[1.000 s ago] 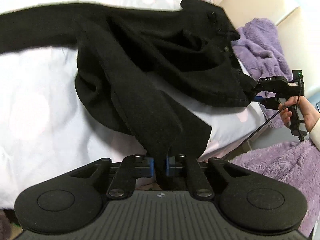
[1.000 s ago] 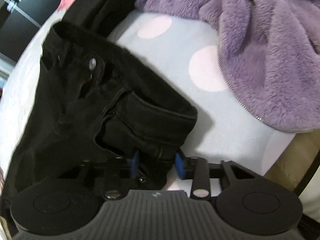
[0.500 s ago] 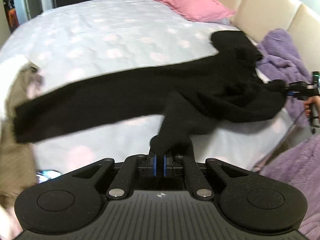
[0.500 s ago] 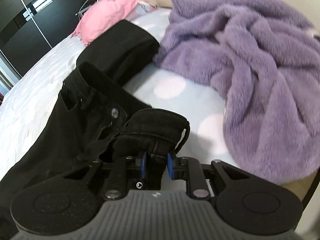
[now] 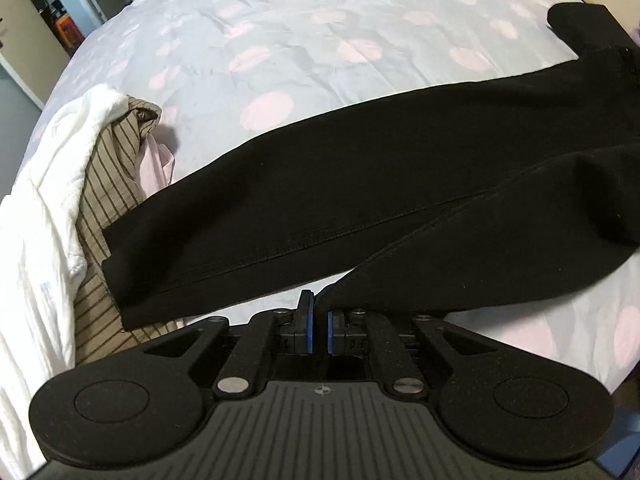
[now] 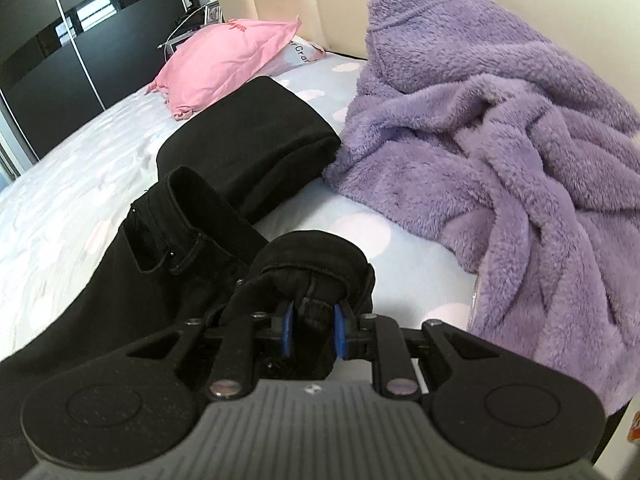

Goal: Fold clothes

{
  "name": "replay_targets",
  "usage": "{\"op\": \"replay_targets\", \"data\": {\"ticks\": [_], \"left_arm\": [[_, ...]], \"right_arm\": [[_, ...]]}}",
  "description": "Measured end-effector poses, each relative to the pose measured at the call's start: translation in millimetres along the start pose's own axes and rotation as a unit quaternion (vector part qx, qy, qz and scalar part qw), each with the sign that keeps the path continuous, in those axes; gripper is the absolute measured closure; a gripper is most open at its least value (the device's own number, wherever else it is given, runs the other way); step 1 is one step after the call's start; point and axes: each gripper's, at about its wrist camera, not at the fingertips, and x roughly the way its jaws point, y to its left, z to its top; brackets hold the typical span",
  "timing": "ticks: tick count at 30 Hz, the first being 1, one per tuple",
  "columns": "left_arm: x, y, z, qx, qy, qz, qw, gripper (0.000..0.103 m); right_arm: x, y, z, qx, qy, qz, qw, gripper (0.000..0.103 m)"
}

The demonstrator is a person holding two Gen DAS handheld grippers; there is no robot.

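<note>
In the left wrist view, a white and brown-striped heap of laundry [image 5: 80, 200] lies at the left edge of the spotted bed sheet [image 5: 300, 40], the black trousers [image 5: 360, 192] stretch from lower left to upper right, and the left gripper [image 5: 319, 326] at bottom centre is clenched, its blue pads nearly meeting by the cloth of the nearer leg hem. In the right wrist view, a purple fleece robe [image 6: 500, 152] fills the right, a pink pillow [image 6: 228, 60] sits upper centre, a folded black garment [image 6: 256, 148] lies between them, and the right gripper [image 6: 311, 334] grasps the trousers' bunched waistband [image 6: 316, 264] at lower centre.
</note>
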Motion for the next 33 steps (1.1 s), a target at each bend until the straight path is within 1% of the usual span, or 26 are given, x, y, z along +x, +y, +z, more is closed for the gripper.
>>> {"op": "replay_targets", "data": {"ticks": [3, 6, 8, 9, 10, 11, 14, 15, 17, 20, 22, 23, 24, 25, 26, 27, 28, 29, 30, 31, 32, 33], "left_arm": [[-23.6, -4.2, -7.6, 0.021, -0.034, 0.017, 0.9991, 0.099], [-64.7, -11.7, -22.6, 0.049, -0.089, 0.026, 0.9945, 0.099], [-93.8, -14.7, -37.3, 0.069, -0.11, 0.023, 0.9913, 0.099], [-105.2, -16.8, -46.5, 0.09, -0.111, 0.013, 0.9897, 0.099], [-113.7, -19.9, -57.6, 0.118, -0.104, 0.001, 0.9875, 0.099], [-118.1, -23.9, -69.5, 0.149, -0.087, -0.012, 0.9849, 0.099], [-114.4, -40.6, -102.5, 0.222, -0.01, -0.033, 0.9744, 0.099], [-110.7, -48.0, -112.1, 0.242, 0.012, -0.042, 0.9694, 0.099], [-103.1, -63.8, -130.4, 0.28, 0.05, -0.065, 0.9564, 0.099], [-91.1, -82.1, -151.3, 0.303, 0.091, -0.093, 0.944, 0.099], [-86.2, -91.6, -165.3, 0.314, 0.117, -0.117, 0.9348, 0.099], [-84.3, -95.8, -172.1, 0.319, 0.128, -0.128, 0.9304, 0.096], [-84.4, -97.6, -177.7, 0.321, 0.128, -0.132, 0.9289, 0.092], [-85.1, -99.3, -183.1, 0.323, 0.129, -0.136, 0.9277, 0.09], [-88.2, -99.8, -186.7, 0.318, 0.129, -0.144, 0.9281, 0.087], [-91.9, -97.1, -188.0, 0.308, 0.129, -0.153, 0.9301, 0.083], [-95.6, -94.4, -189.3, 0.298, 0.13, -0.161, 0.932, 0.081], [-99.3, -91.3, -189.9, 0.287, 0.129, -0.17, 0.9337, 0.079], [-102.4, -86.1, -187.9, 0.277, 0.127, -0.179, 0.9355, 0.076], [-106.2, -81.0, -186.1, 0.266, 0.123, -0.189, 0.9371, 0.074], [-112.1, -76.2, -185.8, 0.255, 0.115, -0.199, 0.939, 0.069], [-117.0, -70.6, -184.6, 0.243, 0.106, -0.206, 0.9419, 0.061]], "right_arm": [[1.5, -1.8, 1.6, 0.016, 0.002, -0.003, 1.0, 0.081], [-4.0, -11.2, 0.8, 0.05, 0.002, 0.006, 0.999, 0.081], [-7.7, -18.7, -1.8, 0.068, 0.008, 0.01, 0.998, 0.081], [-7.9, -22.8, -3.6, 0.074, 0.017, 0.009, 0.997, 0.082], [-8.0, -26.9, -5.3, 0.08, 0.025, 0.007, 0.996, 0.082], [-8.1, -31.0, -7.0, 0.086, 0.034, 0.006, 0.996, 0.082], [-1.1, -46.3, -16.3, 0.113, 0.071, -0.006, 0.991, 0.081], [1.4, -50.1, -19.2, 0.12, 0.082, -0.009, 0.989, 0.081], [6.1, -55.9, -25.3, 0.127, 0.102, -0.019, 0.986, 0.081], [11.8, -57.0, -33.1, 0.123, 0.126, -0.033, 0.984, 0.08], [11.3, -53.3, -33.9, 0.113, 0.13, -0.04, 0.984, 0.077], [9.4, -50.5, -33.1, 0.108, 0.127, -0.043, 0.985, 0.072], [6.8, -47.3, -31.6, 0.103, 0.121, -0.046, 0.986, 0.068], [4.0, -43.2, -29.8, 0.094, 0.117, -0.05, 0.988, 0.066], [1.2, -38.7, -27.6, 0.083, 0.112, -0.054, 0.989, 0.061], [-2.7, -34.6, -24.8, 0.074, 0.104, -0.06, 0.99, 0.056], [-8.7, -31.5, -21.2, 0.067, 0.088, -0.068, 0.992, 0.052], [-15.6, -28.8, -17.3, 0.061, 0.068, -0.077, 0.993, 0.042], [-22.4, -26.0, -13.4, 0.054, 0.049, -0.085, 0.994, 0.04], [-29.3, -23.3, -9.9, 0.049, 0.028, -0.09, 0.994, 0.04], [-34.6, -20.5, -7.0, 0.047, 0.012, -0.086, 0.995, 0.04], [-38.2, -16.4, -5.2, 0.048, 0.0, -0.073, 0.996, 0.04]]}}
